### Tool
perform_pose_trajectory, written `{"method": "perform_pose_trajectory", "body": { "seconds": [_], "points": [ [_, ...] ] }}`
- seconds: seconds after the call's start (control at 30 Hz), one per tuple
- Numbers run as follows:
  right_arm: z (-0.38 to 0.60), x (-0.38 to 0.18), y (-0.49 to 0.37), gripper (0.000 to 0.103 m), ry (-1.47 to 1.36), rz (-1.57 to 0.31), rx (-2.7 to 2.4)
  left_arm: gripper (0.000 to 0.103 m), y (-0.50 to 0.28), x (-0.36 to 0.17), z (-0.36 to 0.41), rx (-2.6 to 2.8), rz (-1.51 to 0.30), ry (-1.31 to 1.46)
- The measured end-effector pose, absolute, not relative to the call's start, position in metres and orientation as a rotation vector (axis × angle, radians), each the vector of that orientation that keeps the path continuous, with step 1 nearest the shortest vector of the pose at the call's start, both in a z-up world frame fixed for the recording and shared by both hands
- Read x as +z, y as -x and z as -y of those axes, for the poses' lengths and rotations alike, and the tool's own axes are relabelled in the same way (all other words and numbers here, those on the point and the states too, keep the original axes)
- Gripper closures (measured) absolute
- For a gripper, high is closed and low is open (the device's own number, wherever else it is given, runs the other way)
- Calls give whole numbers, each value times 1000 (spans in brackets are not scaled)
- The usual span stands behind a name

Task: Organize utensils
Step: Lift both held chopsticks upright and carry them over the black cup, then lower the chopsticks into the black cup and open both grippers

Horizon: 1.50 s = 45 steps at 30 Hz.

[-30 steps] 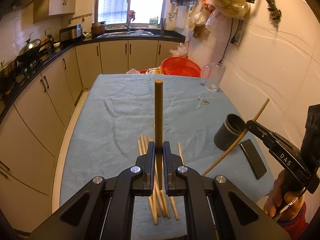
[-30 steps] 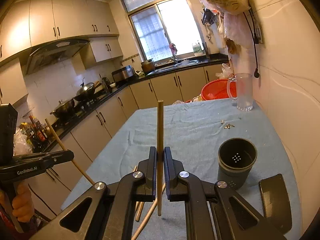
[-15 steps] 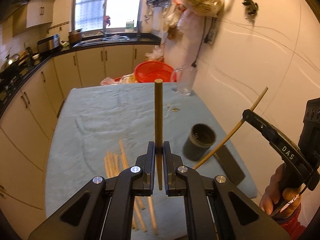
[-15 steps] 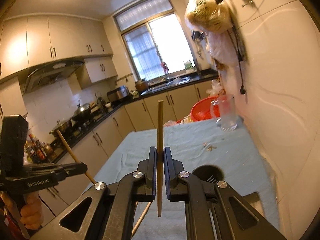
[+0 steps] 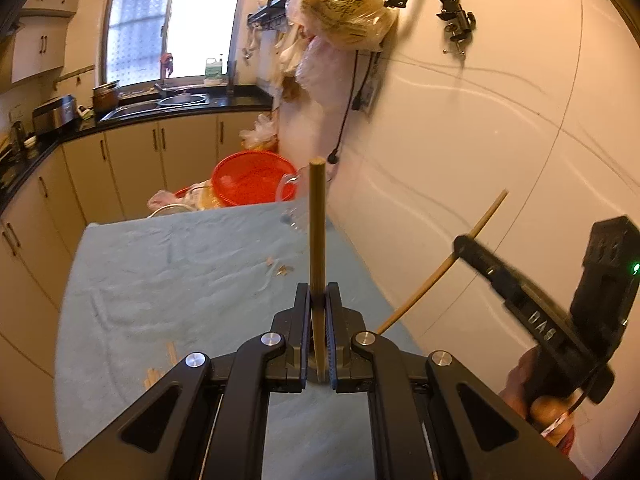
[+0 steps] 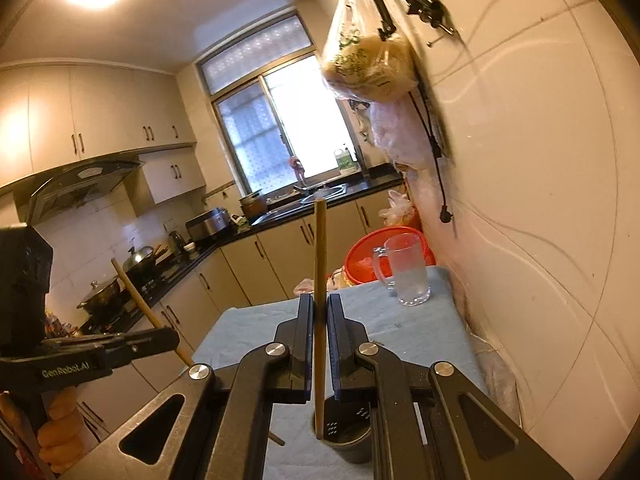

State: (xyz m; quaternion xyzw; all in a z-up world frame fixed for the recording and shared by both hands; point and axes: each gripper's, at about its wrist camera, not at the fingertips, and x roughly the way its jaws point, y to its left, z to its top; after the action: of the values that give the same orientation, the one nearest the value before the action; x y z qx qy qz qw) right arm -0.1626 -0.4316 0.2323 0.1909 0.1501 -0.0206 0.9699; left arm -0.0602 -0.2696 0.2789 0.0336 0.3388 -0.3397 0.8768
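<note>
My left gripper (image 5: 318,312) is shut on a wooden chopstick (image 5: 317,236) held upright above the blue cloth-covered table (image 5: 180,264). My right gripper (image 6: 319,316) is shut on another chopstick (image 6: 320,264) whose lower tip hangs inside the mouth of the dark holder cup (image 6: 348,436). In the left wrist view the right gripper (image 5: 472,250) shows at the right with its chopstick (image 5: 444,268) slanting. In the right wrist view the left gripper (image 6: 160,338) shows at the left with its chopstick (image 6: 148,312). Loose chopsticks (image 5: 160,368) lie on the cloth at lower left.
A glass mug (image 6: 404,276) and a red basket (image 6: 368,256) stand at the table's far end. The tiled wall (image 5: 500,140) runs close along the right side. Kitchen cabinets and the counter (image 5: 140,148) lie beyond and to the left.
Both grippers have swung right and tilted upward, each still holding its chopstick. The right gripper has come over the holder cup, with its chopstick tip now in the cup's mouth.
</note>
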Motion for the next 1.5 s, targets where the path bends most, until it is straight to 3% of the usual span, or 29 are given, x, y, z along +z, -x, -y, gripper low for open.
{"method": "perform_pose_trajectory", "body": {
  "seconds": [0.57,0.83,0.97,1.13,1.3,1.5],
  "points": [
    [467,147,91,95,-464,-562,-42,96,-13,181,331,-672,-945,-105],
    [471,129,74,93,-483,-615,-27,96,-25,169,330,-655,-962,-103],
    [470,133,74,76,-470,-599,-40,95,-27,172,327,-659,-956,-89],
    [467,145,84,63,-455,-559,-60,74,-21,182,320,-657,-918,-77],
    [461,161,102,62,-446,-505,-72,73,-8,198,306,-657,-878,-66],
    [426,180,138,62,-366,-425,-65,62,19,215,263,-638,-795,-53]
  ]
}}
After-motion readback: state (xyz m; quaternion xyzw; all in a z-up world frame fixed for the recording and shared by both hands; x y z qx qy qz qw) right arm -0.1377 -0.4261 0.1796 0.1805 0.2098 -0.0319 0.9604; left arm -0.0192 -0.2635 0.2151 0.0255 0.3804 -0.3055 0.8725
